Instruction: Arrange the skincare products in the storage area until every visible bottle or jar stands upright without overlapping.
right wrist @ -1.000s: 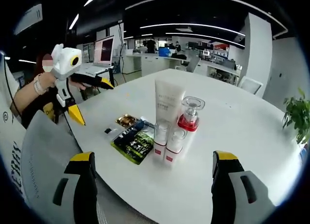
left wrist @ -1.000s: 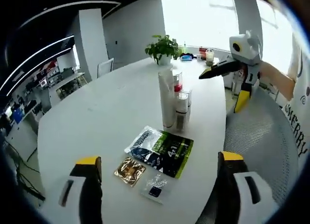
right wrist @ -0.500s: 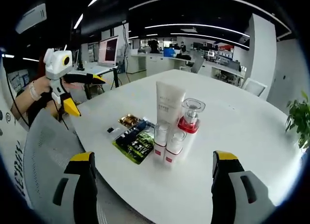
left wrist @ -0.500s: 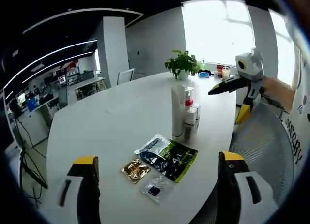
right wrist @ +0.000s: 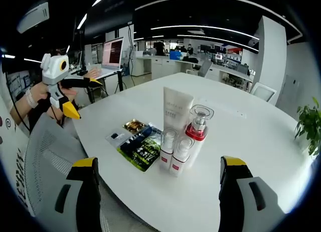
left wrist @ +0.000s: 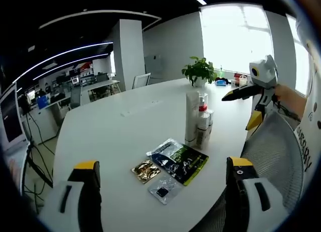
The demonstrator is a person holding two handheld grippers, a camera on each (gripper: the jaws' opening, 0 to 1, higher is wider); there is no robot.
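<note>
In the left gripper view, the left gripper (left wrist: pixel 160 192) is wide open, its two yellow-tipped jaws stand far apart and nothing is between them. Ahead of it, on the big white oval table (left wrist: pixel 110 137), there is a group of skincare products: a tall white tube standing on its cap (left wrist: pixel 191 118), a clear bottle with a red collar (left wrist: pixel 202 104) behind it, and two small white bottles with red bands (left wrist: pixel 202 129) just beside the tube on its right. All of them stand upright and close together. Nearer to the left gripper than this group lie three flat things: a green and black foil sachet (left wrist: pixel 179 161), a small gold foil packet (left wrist: pixel 146 170) at its left, and a small clear packet with a dark square (left wrist: pixel 162 190), the nearest one. A green potted plant (left wrist: pixel 199 71) stands at the far end of the table. In the right gripper view, the right gripper (right wrist: pixel 158 192) is also wide open and holds nothing. The same products stand straight ahead of it, between the lines of its jaws, and the sachet lies to their left. A grey mesh chair back (right wrist: pixel 47 157) is near the left jaw of the right gripper. The other gripper is held in a person's hand (right wrist: pixel 37 94) far at the left, off the table.
</note>
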